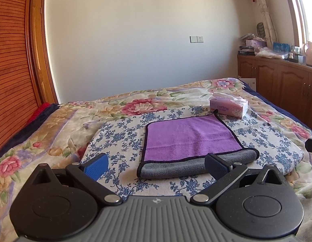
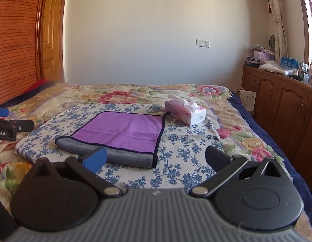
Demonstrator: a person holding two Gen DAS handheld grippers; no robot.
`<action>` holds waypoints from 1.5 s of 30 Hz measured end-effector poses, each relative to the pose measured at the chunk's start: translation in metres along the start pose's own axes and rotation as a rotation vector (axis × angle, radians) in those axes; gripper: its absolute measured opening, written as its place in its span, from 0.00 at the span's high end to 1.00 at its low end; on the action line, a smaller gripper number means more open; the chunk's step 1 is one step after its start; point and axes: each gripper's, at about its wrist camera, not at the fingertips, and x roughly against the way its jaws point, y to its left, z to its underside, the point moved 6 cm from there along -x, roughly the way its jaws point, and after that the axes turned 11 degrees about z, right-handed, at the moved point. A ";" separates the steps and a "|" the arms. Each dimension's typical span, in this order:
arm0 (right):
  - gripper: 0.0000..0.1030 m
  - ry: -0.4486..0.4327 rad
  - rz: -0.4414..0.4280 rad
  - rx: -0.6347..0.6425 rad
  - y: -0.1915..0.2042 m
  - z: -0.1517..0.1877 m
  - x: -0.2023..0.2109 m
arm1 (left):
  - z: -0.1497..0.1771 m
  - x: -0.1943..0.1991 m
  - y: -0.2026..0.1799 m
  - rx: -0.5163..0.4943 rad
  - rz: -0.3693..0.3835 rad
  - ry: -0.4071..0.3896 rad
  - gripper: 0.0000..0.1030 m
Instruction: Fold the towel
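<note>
A purple towel (image 1: 186,137) with a dark border and a grey underside lies folded on a blue-flowered cloth (image 1: 119,137) on the bed; the grey fold faces me. It also shows in the right wrist view (image 2: 123,131). My left gripper (image 1: 156,164) is open and empty, just short of the towel's near grey fold. My right gripper (image 2: 156,157) is open and empty, in front of the towel's near right corner. The left gripper shows at the left edge of the right wrist view (image 2: 6,124).
A pink tissue box (image 1: 228,104) stands behind the towel's far right corner, also in the right wrist view (image 2: 185,114). The floral bedspread (image 1: 135,102) covers the bed. Wooden cabinets (image 2: 281,104) with clutter on top run along the right. A wooden headboard (image 1: 10,60) is at left.
</note>
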 end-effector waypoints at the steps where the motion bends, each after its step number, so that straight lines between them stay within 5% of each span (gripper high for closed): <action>1: 0.00 0.002 0.000 0.000 0.001 0.000 -0.001 | 0.000 -0.001 0.000 0.000 0.001 0.001 0.00; 45: 0.00 0.109 -0.022 0.044 0.031 -0.001 -0.084 | 0.003 -0.094 0.039 0.031 0.013 0.106 0.00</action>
